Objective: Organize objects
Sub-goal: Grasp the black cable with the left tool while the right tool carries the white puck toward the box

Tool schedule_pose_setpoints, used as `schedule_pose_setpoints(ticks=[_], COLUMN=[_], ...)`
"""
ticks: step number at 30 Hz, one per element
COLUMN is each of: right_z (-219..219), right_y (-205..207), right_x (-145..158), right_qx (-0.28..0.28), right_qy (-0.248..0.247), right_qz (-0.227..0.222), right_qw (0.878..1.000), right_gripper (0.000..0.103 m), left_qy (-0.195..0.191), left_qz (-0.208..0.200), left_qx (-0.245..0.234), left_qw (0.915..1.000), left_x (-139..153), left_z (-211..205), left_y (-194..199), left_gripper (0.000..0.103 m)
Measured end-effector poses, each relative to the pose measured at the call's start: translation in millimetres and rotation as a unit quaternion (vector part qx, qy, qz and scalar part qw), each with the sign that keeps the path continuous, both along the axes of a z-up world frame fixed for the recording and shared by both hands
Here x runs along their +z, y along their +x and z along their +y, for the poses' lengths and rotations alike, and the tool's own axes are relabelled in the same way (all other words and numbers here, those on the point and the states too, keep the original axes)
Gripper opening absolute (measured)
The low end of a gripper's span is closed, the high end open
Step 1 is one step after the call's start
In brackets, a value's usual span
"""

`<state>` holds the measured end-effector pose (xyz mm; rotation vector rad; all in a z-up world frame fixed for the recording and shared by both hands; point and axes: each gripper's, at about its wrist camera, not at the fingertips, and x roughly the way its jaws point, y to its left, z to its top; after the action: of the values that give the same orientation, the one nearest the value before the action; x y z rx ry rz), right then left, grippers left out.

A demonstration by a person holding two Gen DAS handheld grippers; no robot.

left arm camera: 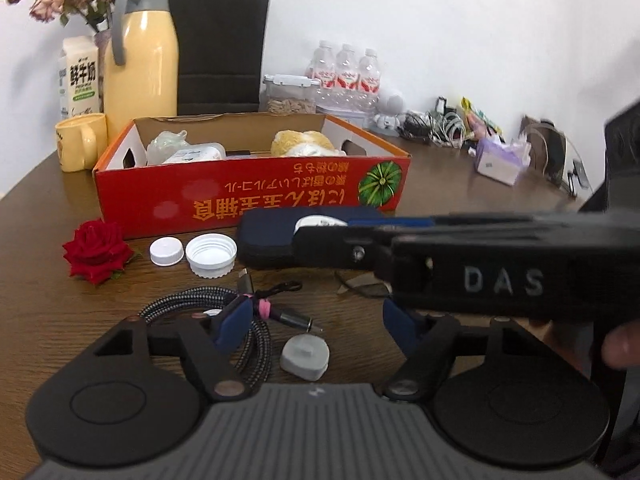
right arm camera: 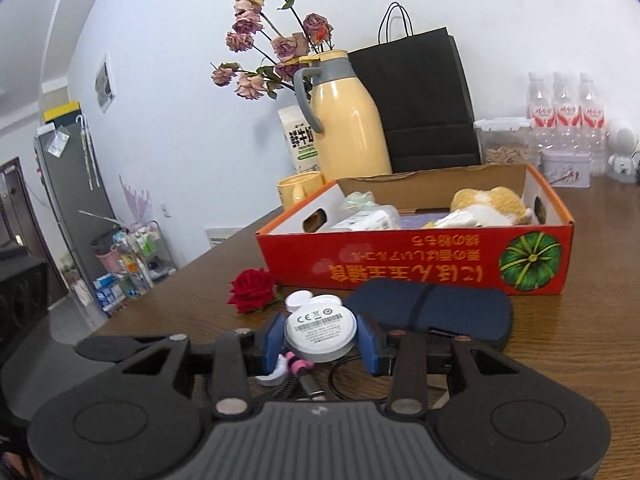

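Red box (right arm camera: 416,268) beyond the fingers holds several items; right gripper (right arm camera: 320,340) clamps a white puck (right arm camera: 320,330), left gripper (left arm camera: 316,320) gapes empty above a cable (left arm camera: 224,312) and grey piece (left arm camera: 305,356).

Red box (left arm camera: 248,184) with yellow lettering and a green pumpkin; red rose (left arm camera: 96,255); white caps (left arm camera: 188,254); navy pouch (right arm camera: 430,312); brown wood-grain surface (left arm camera: 48,208).

left gripper (left arm camera: 316,320): jaws apart, blue pads (left arm camera: 236,316) pressing on nothing, tilted down toward the table | right gripper (right arm camera: 320,336): clamped on a white round puck (right arm camera: 320,330), held off the table, crossing in front of the left
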<state>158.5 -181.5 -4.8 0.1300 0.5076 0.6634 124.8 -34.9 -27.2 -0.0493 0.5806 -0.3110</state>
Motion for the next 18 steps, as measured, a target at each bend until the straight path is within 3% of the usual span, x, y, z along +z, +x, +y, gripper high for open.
schedule_pose_setpoints(ticks=[5,14,16,18], right_z=[3.6,5.0,4.6,4.4], right_y=[-2.3,-4.5,-4.8,-6.0], right_x=[-1.0,-2.1,-2.4,-2.3], right_qx=[0.008,0.010,0.011,0.013], right_qy=[0.014,0.030,0.034,0.039], right_qz=[0.006,0.013,0.015,0.016], right_qw=[1.000,0.999,0.999,0.999], right_gripper=[0.039,0.039,0.039,0.038], left_qy=[-0.042,-0.084,-0.091,-0.102], left_qz=[0.013,0.006,0.011,0.020], left_qx=[0.001,-0.010,-0.005,-0.008], left_qw=[0.9990,0.9964,0.9958,0.9946], left_x=[-0.9,-1.0,-2.4,-4.1], left_z=[10.4,14.7,16.0,17.8], left_y=[6.1,5.3,7.6,10.4], left_gripper=[0.052,0.053,0.045,0.019])
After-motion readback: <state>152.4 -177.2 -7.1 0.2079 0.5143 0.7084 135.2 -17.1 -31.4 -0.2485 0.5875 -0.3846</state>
